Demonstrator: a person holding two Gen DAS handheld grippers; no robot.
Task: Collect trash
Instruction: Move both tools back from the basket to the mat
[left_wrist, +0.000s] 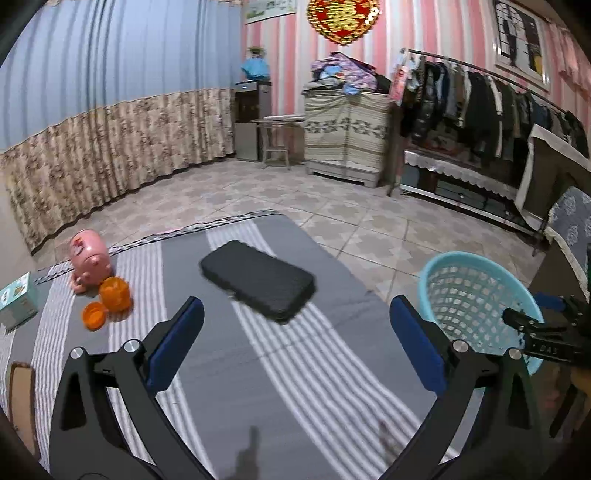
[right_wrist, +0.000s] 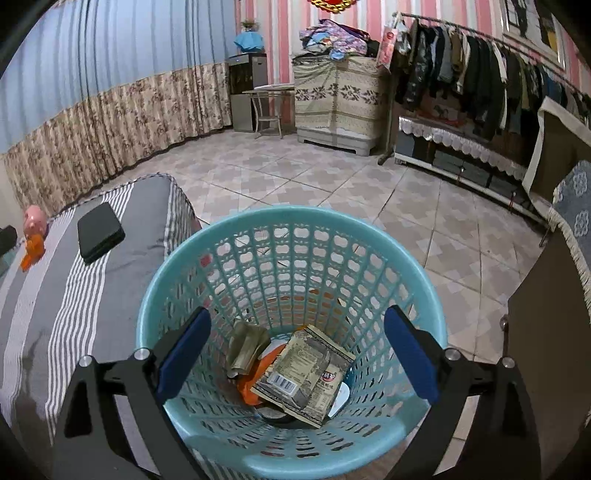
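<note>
Blue-padded jaws of the right gripper (right_wrist: 295, 354) stand wide and empty over the turquoise lattice basket (right_wrist: 369, 251), low centre of frame, where a crumpled tan wrapper (right_wrist: 306, 373) with a barcode lies at the bottom. Left gripper (left_wrist: 295, 339) gapes empty above the grey striped bed (left_wrist: 258, 387), black case (left_wrist: 258, 280) mid-frame; patterned floor tiles (left_wrist: 332, 206) beyond

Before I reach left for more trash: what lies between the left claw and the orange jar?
Only bare striped bedcover lies between the open left claw and the orange jar, as the left wrist view shows; the black case sits off to the side.
</note>
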